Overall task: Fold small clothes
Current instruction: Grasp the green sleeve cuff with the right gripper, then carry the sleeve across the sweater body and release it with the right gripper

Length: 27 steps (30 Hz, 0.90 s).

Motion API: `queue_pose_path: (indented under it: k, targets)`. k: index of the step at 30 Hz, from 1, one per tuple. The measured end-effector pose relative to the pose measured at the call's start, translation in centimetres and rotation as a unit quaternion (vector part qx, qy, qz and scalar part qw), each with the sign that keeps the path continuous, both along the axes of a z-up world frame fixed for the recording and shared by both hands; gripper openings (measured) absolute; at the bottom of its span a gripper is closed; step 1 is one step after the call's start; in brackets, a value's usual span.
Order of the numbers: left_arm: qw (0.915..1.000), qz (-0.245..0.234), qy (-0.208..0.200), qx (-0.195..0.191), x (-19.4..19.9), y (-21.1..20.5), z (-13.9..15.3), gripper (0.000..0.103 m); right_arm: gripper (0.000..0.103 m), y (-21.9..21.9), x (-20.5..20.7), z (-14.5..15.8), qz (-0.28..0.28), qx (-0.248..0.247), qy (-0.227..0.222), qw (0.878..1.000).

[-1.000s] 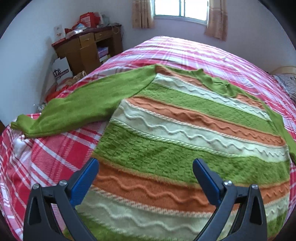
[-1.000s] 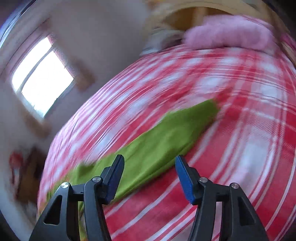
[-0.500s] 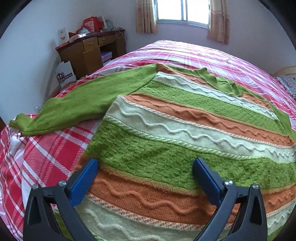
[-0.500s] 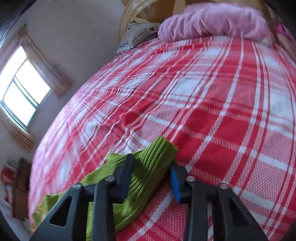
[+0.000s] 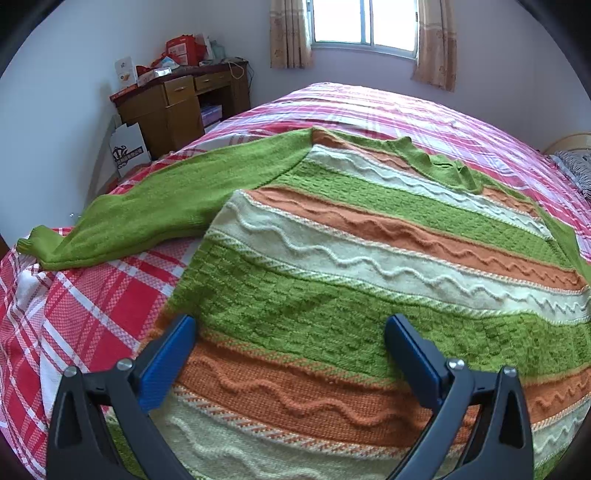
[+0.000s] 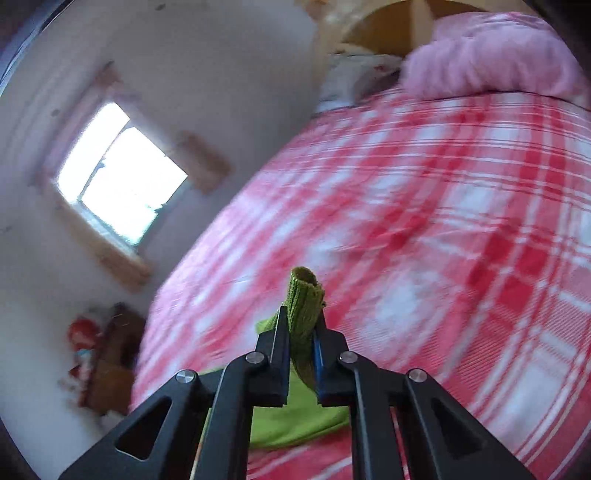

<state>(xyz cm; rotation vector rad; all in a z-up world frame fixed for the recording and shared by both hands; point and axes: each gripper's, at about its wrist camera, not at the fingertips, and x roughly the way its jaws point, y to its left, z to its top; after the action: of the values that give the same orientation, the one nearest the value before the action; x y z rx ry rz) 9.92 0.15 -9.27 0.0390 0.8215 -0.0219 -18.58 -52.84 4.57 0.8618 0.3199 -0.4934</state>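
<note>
A knit sweater (image 5: 332,266) with green, orange and cream stripes lies flat on the red plaid bed (image 5: 85,306). Its left green sleeve (image 5: 147,214) stretches out to the left, the cuff near the bed's edge. My left gripper (image 5: 290,332) is open and empty, low over the sweater's lower body. My right gripper (image 6: 301,325) is shut on the cuff of the other green sleeve (image 6: 304,295) and holds it lifted above the bed; the rest of that sleeve (image 6: 295,417) hangs below the jaws.
A wooden desk (image 5: 177,107) with boxes stands past the bed's far left corner, under a window (image 5: 364,22). A pink blanket (image 6: 491,55) and a pillow (image 6: 354,81) lie at the headboard. Plaid bedding (image 6: 461,229) spreads beyond the lifted cuff.
My right gripper closed on the sleeve cuff and lifted it off the bed. My left gripper moved slightly forward over the sweater and stayed open.
</note>
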Motion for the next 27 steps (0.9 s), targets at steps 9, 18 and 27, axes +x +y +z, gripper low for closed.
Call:
queue_pose_path:
  k: [9, 18, 27]
  targets:
    - [0.9992, -0.036, 0.018, 0.000, 0.0, 0.4, 1.4, 0.103, 0.009, 14.1, 11.6, 2.3, 0.173, 0.002, -0.019, 0.985]
    - [0.9985, -0.002, -0.054, 0.005, 0.5, 6.0, 2.3, 0.103, 0.009, 26.9, 24.6, -2.2, 0.269, 0.034, 0.006, 0.963]
    - [0.9957, 0.020, -0.035, -0.083, 2.1, 8.9, 0.0, 0.103, 0.009, 38.2, 33.4, -9.6, 0.346, 0.011, 0.049, 0.937]
